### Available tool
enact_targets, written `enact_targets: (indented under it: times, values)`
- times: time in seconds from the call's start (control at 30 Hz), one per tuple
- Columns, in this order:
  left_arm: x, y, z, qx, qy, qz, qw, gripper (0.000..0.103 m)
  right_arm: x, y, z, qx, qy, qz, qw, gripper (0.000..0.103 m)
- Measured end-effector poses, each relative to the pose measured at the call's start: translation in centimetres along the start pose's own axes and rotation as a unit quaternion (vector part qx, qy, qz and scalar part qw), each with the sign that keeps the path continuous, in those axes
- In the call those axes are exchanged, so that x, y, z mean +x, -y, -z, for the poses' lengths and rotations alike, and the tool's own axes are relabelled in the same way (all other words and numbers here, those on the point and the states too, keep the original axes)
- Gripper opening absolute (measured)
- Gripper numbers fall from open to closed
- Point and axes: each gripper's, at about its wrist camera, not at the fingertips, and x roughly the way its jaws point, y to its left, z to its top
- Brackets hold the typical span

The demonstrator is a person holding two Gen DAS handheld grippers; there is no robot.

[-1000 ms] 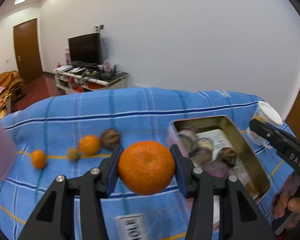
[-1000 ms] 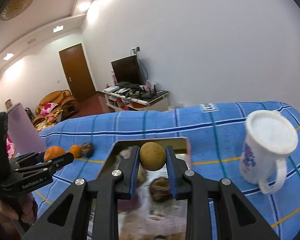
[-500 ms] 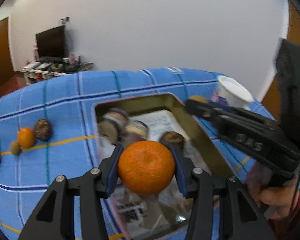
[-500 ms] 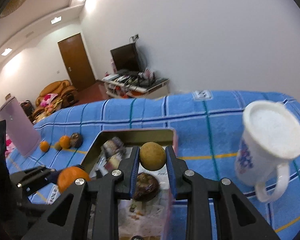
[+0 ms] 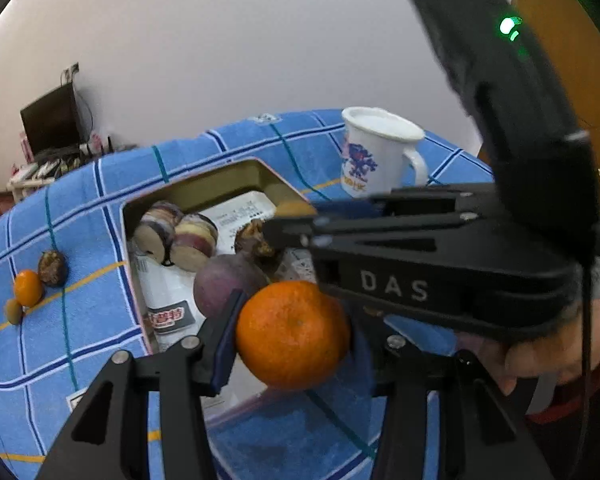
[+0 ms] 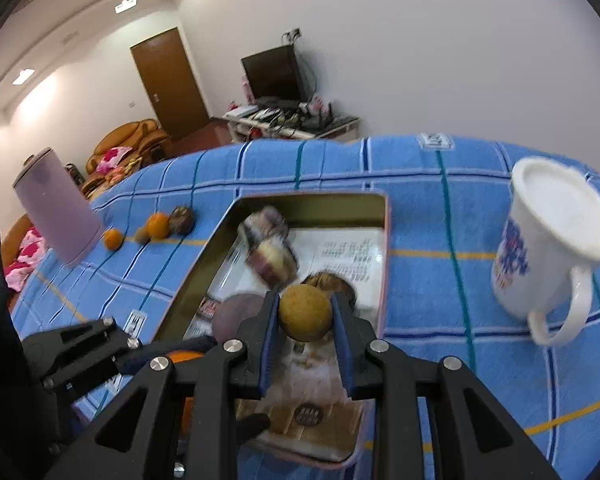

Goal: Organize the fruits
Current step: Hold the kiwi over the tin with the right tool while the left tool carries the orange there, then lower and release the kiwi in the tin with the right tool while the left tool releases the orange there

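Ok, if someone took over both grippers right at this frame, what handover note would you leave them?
Left gripper: shut on a big orange, over the near end of the tin.
Right gripper: shut on a small tan fruit, also above the tin.
In the tin: a purple fruit, a brown one and two wrapped items.
Left: release both fruits into the tin, then fetch the four small fruits on the blue cloth.
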Motion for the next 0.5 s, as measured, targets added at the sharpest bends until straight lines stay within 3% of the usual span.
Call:
enact_targets:
  times: [0.17,0.37,0.5]
  values:
    - [0.2,-1.3,0.2,-0.009,-0.014,-0.026,0.9995,0.050,0.4,1.1,1.8,0.027,-0.027,-0.034,0.999,0.028]
    - [-0.7,-3.6,-0.4,-0.038,0.008,-0.047,0.9981,0.050,0.3,0.8,1.9,0.026,-0.026,-0.038,0.999,0.028]
    - [0.2,-3.5,-0.3,-0.037,0.004,-0.049,0.9981,0.049,0.7,0.2,1.9,0.018,-0.025,-0.034,0.999,0.028]
